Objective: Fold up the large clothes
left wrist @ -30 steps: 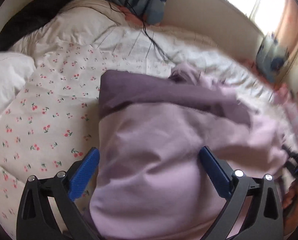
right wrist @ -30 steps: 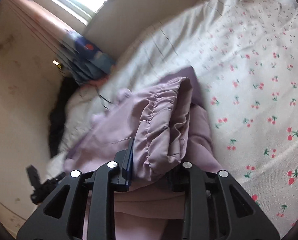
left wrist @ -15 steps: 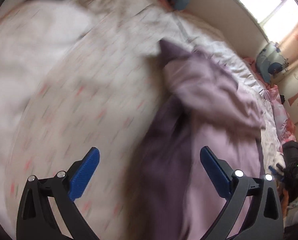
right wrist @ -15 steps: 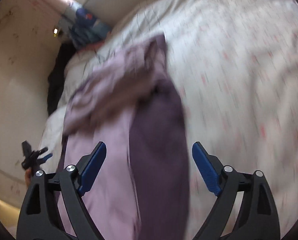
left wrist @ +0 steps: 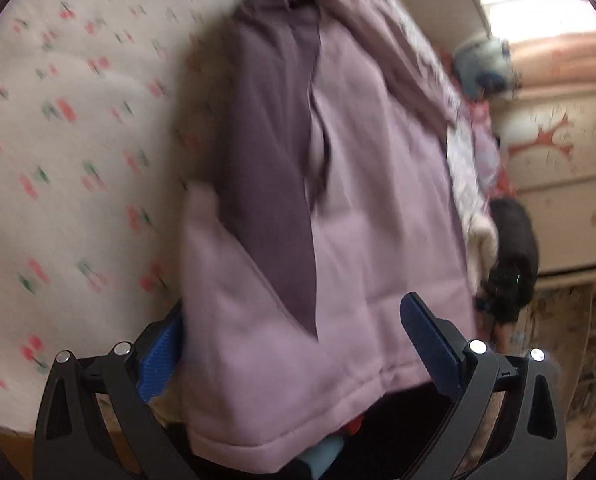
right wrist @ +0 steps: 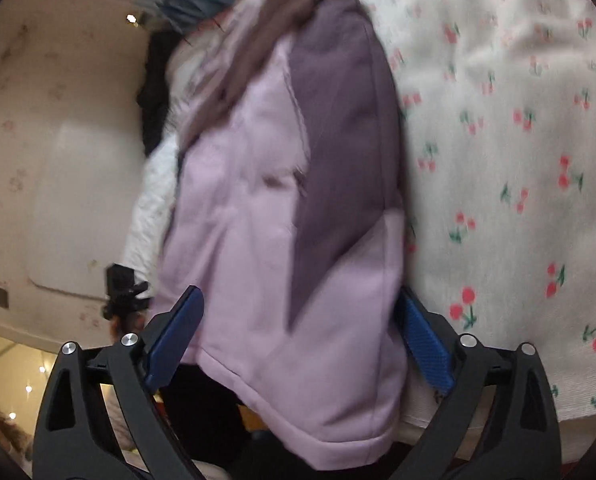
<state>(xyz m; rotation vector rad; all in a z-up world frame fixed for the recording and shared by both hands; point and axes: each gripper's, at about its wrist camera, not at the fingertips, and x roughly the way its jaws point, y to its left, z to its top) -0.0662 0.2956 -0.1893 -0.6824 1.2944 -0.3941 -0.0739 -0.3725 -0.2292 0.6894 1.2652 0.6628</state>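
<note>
A lilac and dark purple garment (left wrist: 337, 200) lies folded lengthwise on the cherry-print bed cover (left wrist: 78, 140), its hem hanging over the bed's near edge. My left gripper (left wrist: 294, 340) is open, its blue fingers straddling the hem end without closing on it. In the right wrist view the same garment (right wrist: 290, 200) lies between the fingers of my right gripper (right wrist: 298, 340), which is open too. The garment's far end is bunched and partly hidden.
The cherry-print bed cover (right wrist: 517, 140) spreads beside the garment. A blue patterned pillow (left wrist: 485, 64) and a black item (left wrist: 513, 256) lie past the garment near the wall. The bed's edge and floor are right below both grippers.
The right gripper has let go of the garment's gathered edge and opened. Both grippers swung round and drew back to the hem end at the bed's edge.
</note>
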